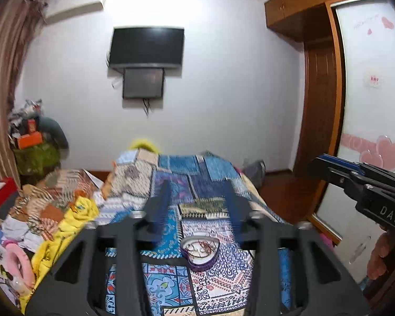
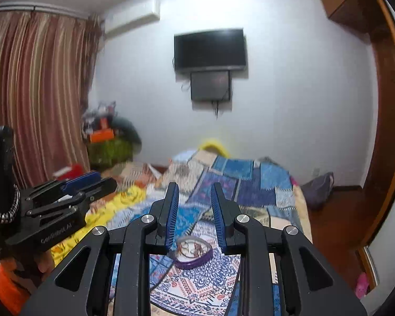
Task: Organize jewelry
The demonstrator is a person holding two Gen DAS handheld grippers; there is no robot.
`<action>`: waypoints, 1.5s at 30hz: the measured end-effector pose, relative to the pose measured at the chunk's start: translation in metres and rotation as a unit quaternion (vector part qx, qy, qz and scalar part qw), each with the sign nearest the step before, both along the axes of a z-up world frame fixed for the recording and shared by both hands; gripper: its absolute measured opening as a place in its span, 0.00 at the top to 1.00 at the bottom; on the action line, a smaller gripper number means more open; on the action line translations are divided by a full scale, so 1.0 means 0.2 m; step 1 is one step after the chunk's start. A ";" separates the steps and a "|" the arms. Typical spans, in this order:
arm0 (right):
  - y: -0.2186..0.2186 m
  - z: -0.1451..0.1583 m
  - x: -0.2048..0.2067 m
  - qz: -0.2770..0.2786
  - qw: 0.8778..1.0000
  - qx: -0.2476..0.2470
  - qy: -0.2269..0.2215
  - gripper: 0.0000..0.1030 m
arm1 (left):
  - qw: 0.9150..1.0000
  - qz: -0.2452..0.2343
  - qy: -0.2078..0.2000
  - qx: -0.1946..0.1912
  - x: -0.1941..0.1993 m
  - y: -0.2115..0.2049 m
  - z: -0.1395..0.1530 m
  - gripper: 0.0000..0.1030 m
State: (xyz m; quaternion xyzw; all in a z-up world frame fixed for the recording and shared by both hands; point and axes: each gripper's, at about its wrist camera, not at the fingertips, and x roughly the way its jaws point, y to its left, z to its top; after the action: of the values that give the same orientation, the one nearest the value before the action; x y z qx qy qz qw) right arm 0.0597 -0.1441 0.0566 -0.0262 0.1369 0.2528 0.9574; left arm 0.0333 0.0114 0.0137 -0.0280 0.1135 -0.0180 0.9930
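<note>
Left wrist view: I hold both grippers, left gripper (image 1: pixel 198 205) and right gripper (image 2: pixel 194 208), fingers apart, empty, above the heart-shaped jewelry box (image 1: pixel 200 253) at 6 o'clock, likely readying a pick.

Both wrist views look low along the bed (image 1: pixel 210 173) toward the television (image 2: pixel 209 50), side by side.

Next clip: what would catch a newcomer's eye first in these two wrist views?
The small purple heart-shaped box holding tangled jewelry sits on the blue patchwork bedspread, right between the fingers of the open left gripper. The open right gripper frames the same box. Behind, a black wall-mounted television hangs over the cluttered bed.
</note>
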 end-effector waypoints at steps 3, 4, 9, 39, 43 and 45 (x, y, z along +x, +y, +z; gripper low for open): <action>-0.01 0.02 -0.07 -0.017 1.000 0.003 -0.021 0.66 | 1.000 0.010 -0.022 0.004 -0.09 -0.02 0.03 0.39; -0.01 0.02 -0.08 -0.022 0.999 0.004 -0.027 0.49 | 0.999 0.017 -0.026 0.007 -0.11 -0.02 0.03 0.30; 0.01 0.01 -0.13 -0.052 0.997 0.007 -0.054 0.22 | 0.999 0.031 -0.038 -0.004 -0.14 -0.01 0.02 0.05; -0.06 -0.03 -0.20 -0.099 0.994 -0.008 -0.051 0.01 | 0.999 0.046 -0.023 -0.008 -0.17 0.01 -0.01 0.04; -0.07 -0.03 -0.20 -0.100 0.994 -0.006 -0.045 0.01 | 0.999 0.047 -0.021 -0.007 -0.16 0.00 -0.02 0.04; -0.07 -0.03 -0.21 -0.098 0.994 -0.006 -0.043 0.01 | 0.999 0.047 -0.019 -0.006 -0.16 0.00 -0.02 0.04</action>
State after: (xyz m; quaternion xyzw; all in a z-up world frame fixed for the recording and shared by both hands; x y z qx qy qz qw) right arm 0.0187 -0.1578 0.0512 -0.0296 0.0992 0.1550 0.9825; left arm 0.0017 0.0115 0.0099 -0.0390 0.0930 0.0271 0.9945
